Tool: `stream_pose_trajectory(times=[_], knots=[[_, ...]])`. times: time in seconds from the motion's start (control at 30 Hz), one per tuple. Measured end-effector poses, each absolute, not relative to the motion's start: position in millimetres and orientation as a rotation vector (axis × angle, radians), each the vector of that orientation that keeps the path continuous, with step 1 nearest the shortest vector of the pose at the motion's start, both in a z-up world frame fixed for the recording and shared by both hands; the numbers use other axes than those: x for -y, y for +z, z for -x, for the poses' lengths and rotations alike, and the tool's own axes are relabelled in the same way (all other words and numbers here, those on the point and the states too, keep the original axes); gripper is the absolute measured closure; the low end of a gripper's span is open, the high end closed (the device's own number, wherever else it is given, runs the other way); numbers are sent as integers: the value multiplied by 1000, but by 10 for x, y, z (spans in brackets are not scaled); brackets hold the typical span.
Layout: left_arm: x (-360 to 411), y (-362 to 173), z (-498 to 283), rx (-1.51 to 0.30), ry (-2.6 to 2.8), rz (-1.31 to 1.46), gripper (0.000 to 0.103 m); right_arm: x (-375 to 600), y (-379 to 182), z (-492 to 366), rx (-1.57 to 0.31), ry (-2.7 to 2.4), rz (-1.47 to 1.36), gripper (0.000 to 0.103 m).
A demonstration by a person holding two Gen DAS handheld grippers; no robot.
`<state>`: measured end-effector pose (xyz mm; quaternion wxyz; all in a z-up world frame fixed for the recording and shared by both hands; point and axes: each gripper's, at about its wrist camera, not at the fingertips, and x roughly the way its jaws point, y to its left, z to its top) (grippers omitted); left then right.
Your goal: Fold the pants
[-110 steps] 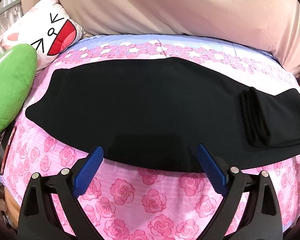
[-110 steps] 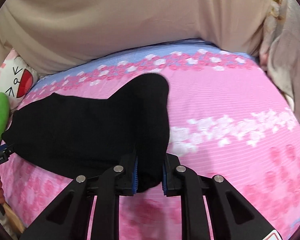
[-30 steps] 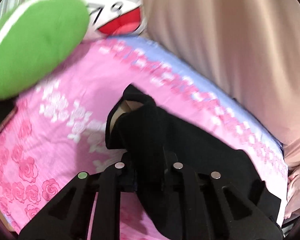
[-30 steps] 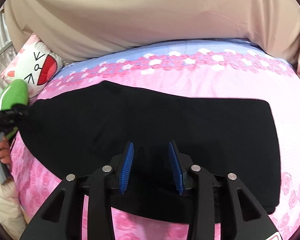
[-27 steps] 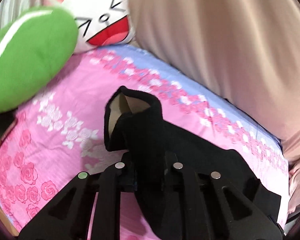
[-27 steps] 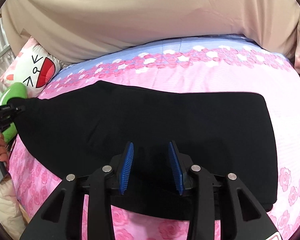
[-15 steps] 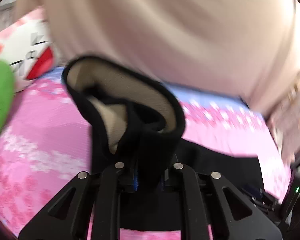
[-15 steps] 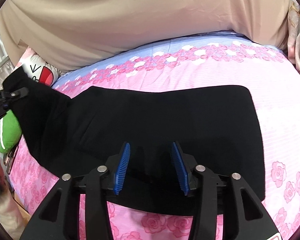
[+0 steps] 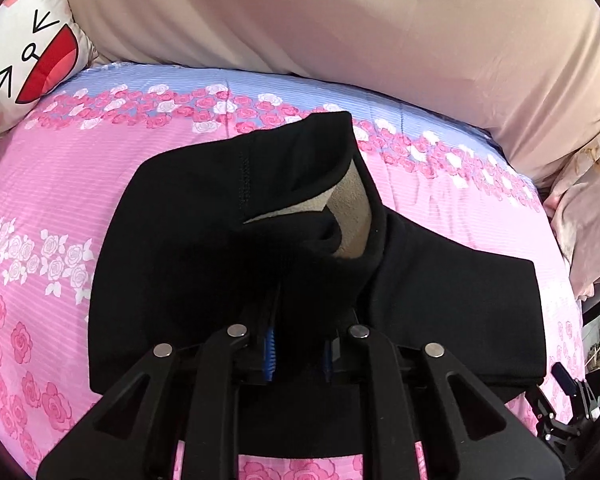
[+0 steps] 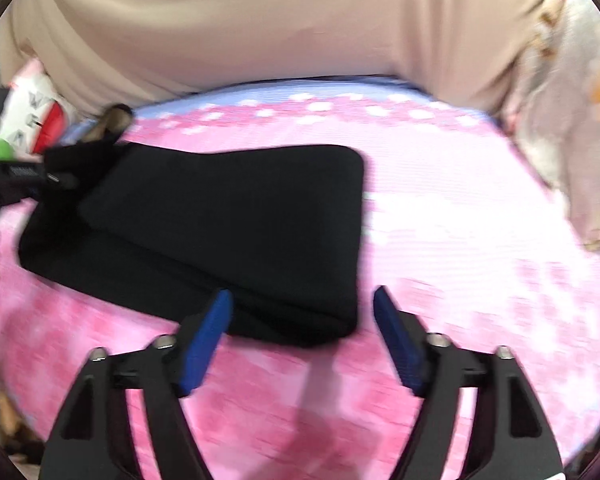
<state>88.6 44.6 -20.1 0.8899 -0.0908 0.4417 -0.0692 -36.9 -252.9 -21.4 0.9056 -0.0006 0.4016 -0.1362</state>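
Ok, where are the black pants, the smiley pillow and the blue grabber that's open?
black pants (image 9: 188,240), left wrist view, outer fabric.
smiley pillow (image 9: 32,48), left wrist view, white face.
right gripper (image 10: 302,340), right wrist view, between its opening fingertips.

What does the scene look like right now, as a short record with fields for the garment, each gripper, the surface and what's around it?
garment: black pants, partly folded, beige lining showing at the lifted end
left gripper: shut on the pants, holding that end above the rest
right gripper: jaws opening, nothing clamped, at the folded edge
surface: pink rose-print bedsheet
surroundings: cartoon-face pillow at far left, beige cover behind
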Motion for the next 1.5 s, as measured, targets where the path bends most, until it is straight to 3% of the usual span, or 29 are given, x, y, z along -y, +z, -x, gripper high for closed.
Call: stream_pose_trajectory(times=[0.13,0.2,0.27,0.4,0.53,0.7,0.77,0.8,0.93,1.1,1.13,1.17,1.2,1.4,1.5], knots=[[-469,-157,-827,-913,-143,194,88,2666,-347,344,-856,-286,-35,31],[-483,-144,-822,-914,-138,200,88,2702,-437,228,-881,-244,-62,54],[-494,-115,-802,-911,-136,203,88,2722,-399,171,-876,-232,-79,92],[-505,-49,-750,-893,-132,187,87,2919,-94,292,-820,-218,-161,94],[-486,-108,-777,-912,-139,192,87,2939,-428,188,-921,-233,-134,90],[-558,-53,-737,-897,-148,207,87,2671,262,325,-754,-192,-153,70],[-602,-8,-727,-888,-157,226,87,2373,324,156,-735,-57,-123,48],[-620,10,-723,-884,-160,231,87,2244,276,48,-744,2,-118,47],[-716,98,-678,-867,-163,245,87,1461,-248,-627,-895,190,-29,47],[-839,196,-635,-847,-181,251,87,1063,-512,-1062,-926,195,59,47],[-854,209,-634,-843,-185,255,87,1040,-549,-1137,-928,180,67,55],[-872,226,-628,-839,-189,258,87,1042,-547,-1195,-921,175,64,79],[-896,254,-619,-832,-194,262,87,1084,-548,-1252,-924,175,50,87],[-943,427,-522,-788,-212,263,87,800,-480,-1295,-948,321,-55,89],[-871,464,-500,-782,-220,253,87,671,-589,-1267,-941,342,20,81]])
